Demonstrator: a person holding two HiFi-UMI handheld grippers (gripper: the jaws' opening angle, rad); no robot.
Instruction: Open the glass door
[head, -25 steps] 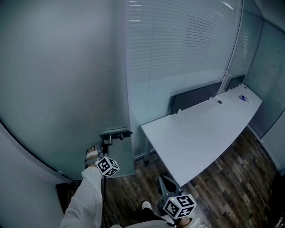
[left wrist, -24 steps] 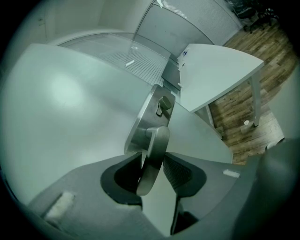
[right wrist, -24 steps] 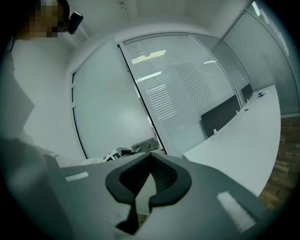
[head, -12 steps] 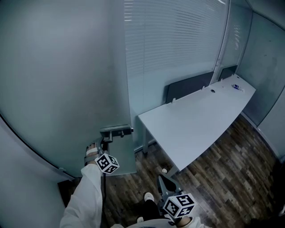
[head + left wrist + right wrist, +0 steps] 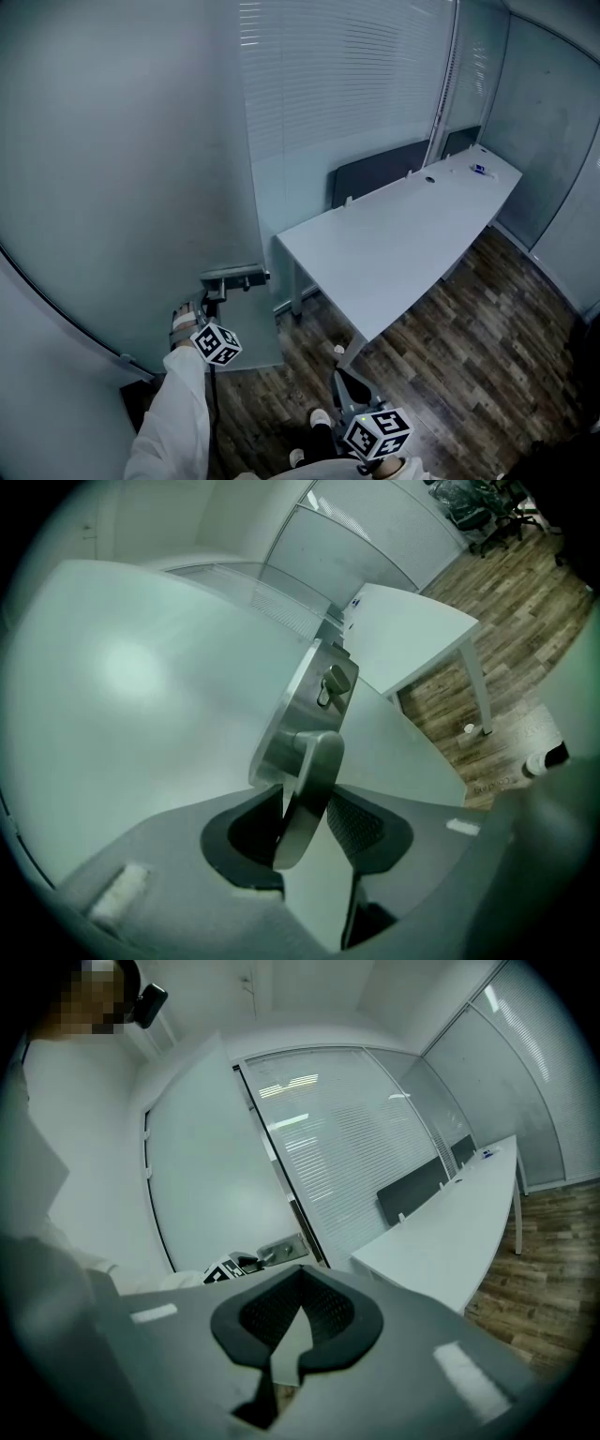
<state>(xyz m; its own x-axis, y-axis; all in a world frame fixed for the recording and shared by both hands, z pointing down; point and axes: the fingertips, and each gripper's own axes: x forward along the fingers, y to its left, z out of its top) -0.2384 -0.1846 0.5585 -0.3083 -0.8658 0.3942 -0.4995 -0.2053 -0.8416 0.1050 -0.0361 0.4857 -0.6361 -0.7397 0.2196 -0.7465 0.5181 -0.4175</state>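
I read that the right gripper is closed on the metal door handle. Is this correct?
No: the left gripper is closed on the metal door handle. The left gripper view shows the handle between its jaws.

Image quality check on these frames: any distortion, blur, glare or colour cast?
Left gripper view: strong fisheye, black corners; door handle close up is soft, glass door carries a hazy bright patch. Right gripper view: same fisheye; right gripper itself blurred, light streaks reflected over the blinds. Head view: dim, blue-grey cast, desk evenly lit, no hard shadows.
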